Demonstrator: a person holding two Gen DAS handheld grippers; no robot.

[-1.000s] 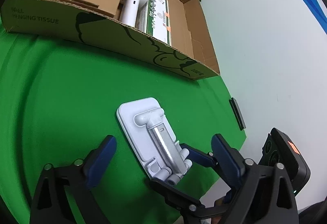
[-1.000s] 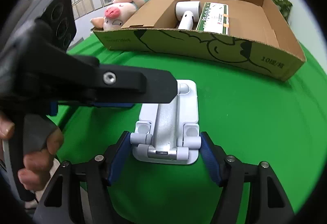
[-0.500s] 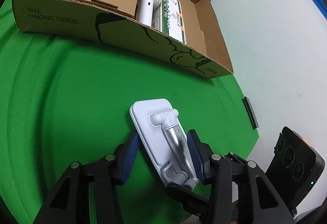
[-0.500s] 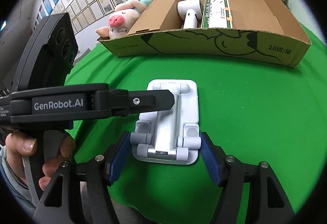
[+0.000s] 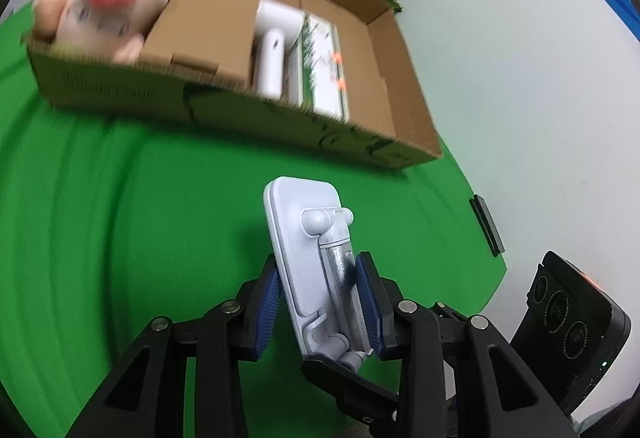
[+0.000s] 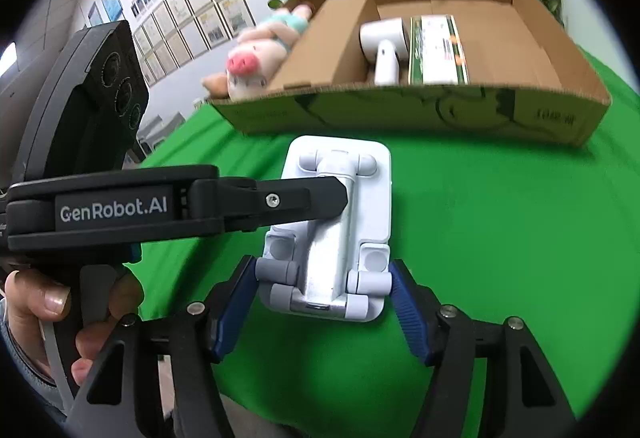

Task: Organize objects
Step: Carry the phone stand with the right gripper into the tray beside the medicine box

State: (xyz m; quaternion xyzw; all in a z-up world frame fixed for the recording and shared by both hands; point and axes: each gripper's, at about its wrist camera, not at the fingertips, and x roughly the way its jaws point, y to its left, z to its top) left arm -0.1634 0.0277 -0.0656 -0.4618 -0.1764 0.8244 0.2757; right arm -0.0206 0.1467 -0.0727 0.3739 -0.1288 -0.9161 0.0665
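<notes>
Lying folded above the green cloth [image 5: 120, 238], the stand [image 5: 308, 258] is a white rounded plate with a silvery metal arm hinged along its back and white knuckles at both ends. The left gripper [image 5: 318, 302] has its blue pads on the stand's long sides, one on the plate's edge, the other against the metal arm, and its jaws are closing on it. The right gripper [image 6: 324, 302] clamps the stand's hinged end between its pads.

A second ago the left jaws stood wide, apart from the stand, which lay flat on the cloth; now its far end tilts up, and the box [image 5: 224, 106] behind looks blurred and sits lower in the left view.

Only the right view shows the person's hand [image 6: 48, 314] around the left gripper's handle and the framed sheets [image 6: 192, 14] on the far wall. Only the left view shows the dark flat thing [image 5: 486, 224] at the cloth's edge. Both show the box holding a pig plush [image 5: 112, 10], a white device [image 5: 276, 50] and a green-white carton [image 5: 324, 74].
</notes>
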